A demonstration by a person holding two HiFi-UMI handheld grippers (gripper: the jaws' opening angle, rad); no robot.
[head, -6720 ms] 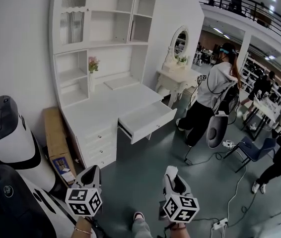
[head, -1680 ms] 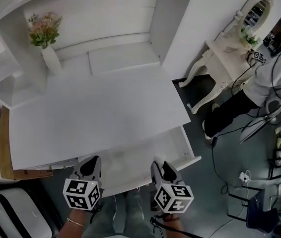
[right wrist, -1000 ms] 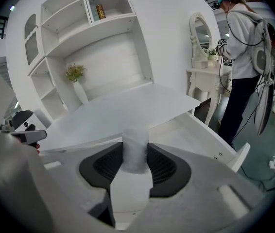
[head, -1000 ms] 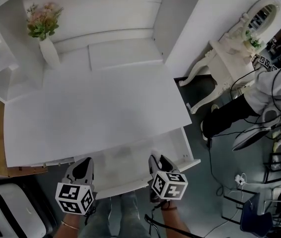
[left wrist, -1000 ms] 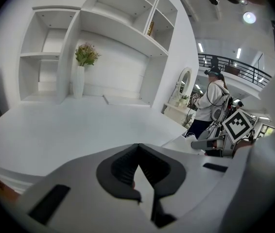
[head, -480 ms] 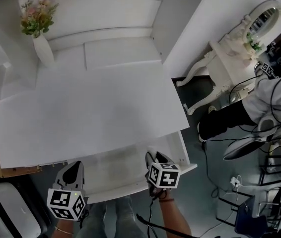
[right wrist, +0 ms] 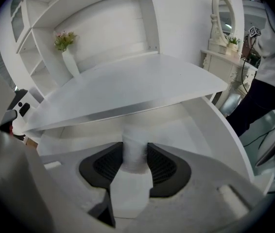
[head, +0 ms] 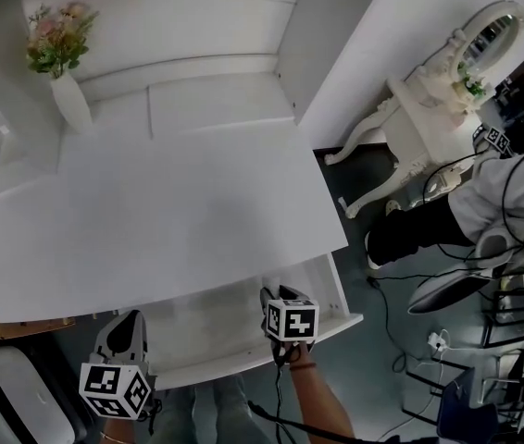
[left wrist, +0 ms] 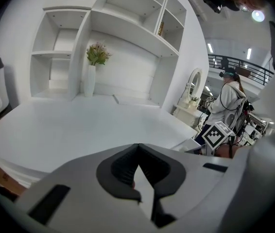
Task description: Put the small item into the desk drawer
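White and soft-looking, the small item (right wrist: 133, 134) is pinched upright between the ribbed pads of the right gripper (right wrist: 135, 153). Its top pokes out past the jaw tips, probably so it can drop free once they part. In the head view this gripper sits at lower centre of the frame, above the right part of the open desk drawer (head: 208, 326), which is pulled out from under the desk top (head: 160, 215). The item therefore appears to be over the drawer's cavity but not yet resting in it.

The left gripper (left wrist: 137, 152), at the lower left of the head view beside the drawer's left end, has its jaws pressed together on nothing. It seems to be kept aside, clear of the placing.
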